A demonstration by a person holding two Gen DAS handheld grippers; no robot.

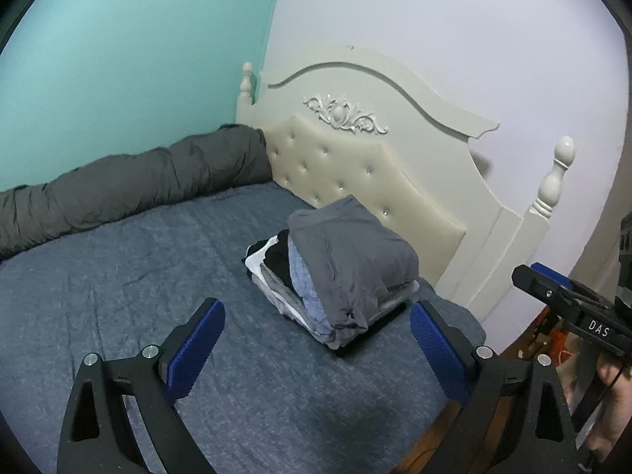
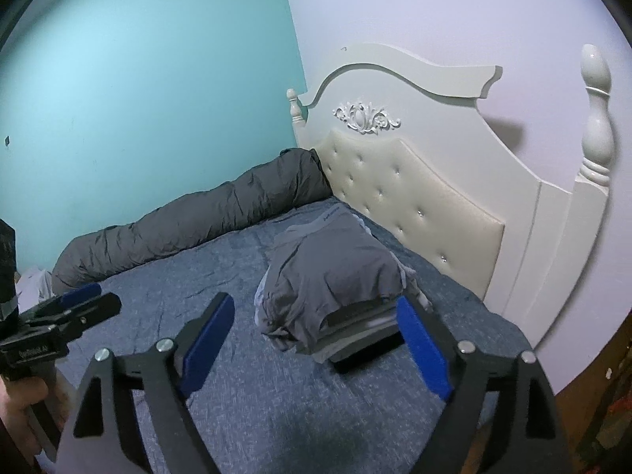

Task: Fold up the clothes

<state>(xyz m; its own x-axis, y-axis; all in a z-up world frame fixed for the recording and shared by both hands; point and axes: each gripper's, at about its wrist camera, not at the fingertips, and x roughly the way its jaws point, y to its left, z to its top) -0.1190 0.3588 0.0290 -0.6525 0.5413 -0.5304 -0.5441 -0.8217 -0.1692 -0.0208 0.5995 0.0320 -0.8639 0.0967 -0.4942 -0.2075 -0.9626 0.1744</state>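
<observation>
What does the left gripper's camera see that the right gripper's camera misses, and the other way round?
Only the left wrist view shows the white and black layers on the far-left side of the stack of folded clothes, plus the right gripper from outside.

Only the right wrist view shows a white bundle beyond the rolled grey duvet, plus the left gripper from outside.

Both show the stack on the blue bedsheet, the cream headboard, and open, empty jaws.

Blue-sheeted bed (image 1: 118, 284) — folded clothes stack (image 1: 339, 272), rolled grey duvet (image 1: 130, 185)
</observation>
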